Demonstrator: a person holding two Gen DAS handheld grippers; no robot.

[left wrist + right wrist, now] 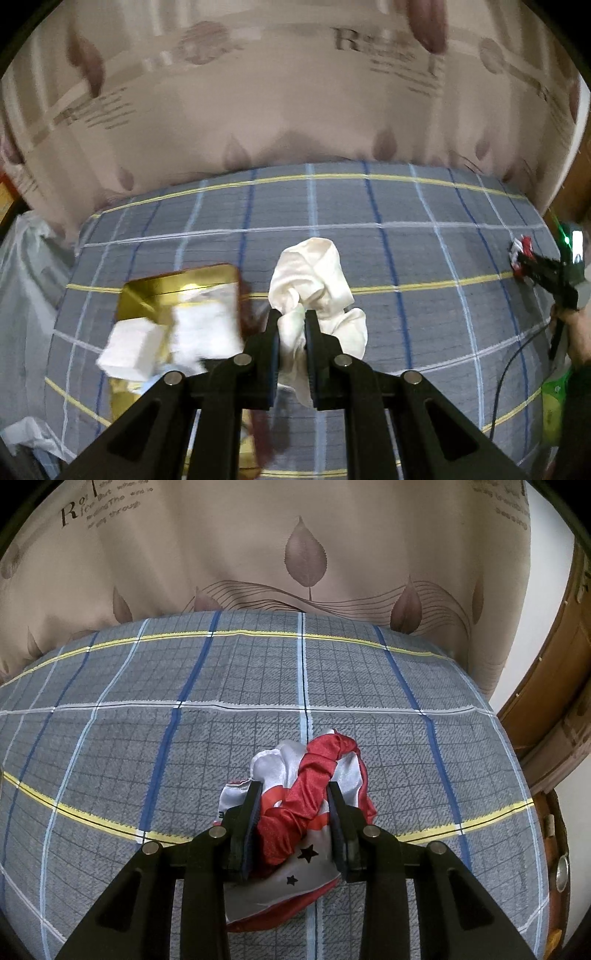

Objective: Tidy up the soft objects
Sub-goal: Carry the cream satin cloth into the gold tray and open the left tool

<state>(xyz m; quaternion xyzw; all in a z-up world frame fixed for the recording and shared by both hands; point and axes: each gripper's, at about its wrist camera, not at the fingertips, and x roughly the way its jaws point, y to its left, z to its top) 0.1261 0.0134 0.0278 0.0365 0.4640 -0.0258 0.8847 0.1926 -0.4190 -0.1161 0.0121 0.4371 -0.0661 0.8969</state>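
Your left gripper point(291, 328) pinches a crumpled cream-white satin cloth point(314, 284), fingers pressed tight on a fold of it, the cloth bunched just above the grey plaid bedsheet point(369, 240). Just to its left lies a shiny gold rectangular tin point(177, 288) with blurred white cloth point(199, 328) in it. Your right gripper point(295, 812) clamps a crumpled red-and-white satin cloth with black stars point(314, 775), fingers partly spread around the bundle, which rests on the sheet. Behind the bed hangs a beige curtain with leaf prints point(306, 557)
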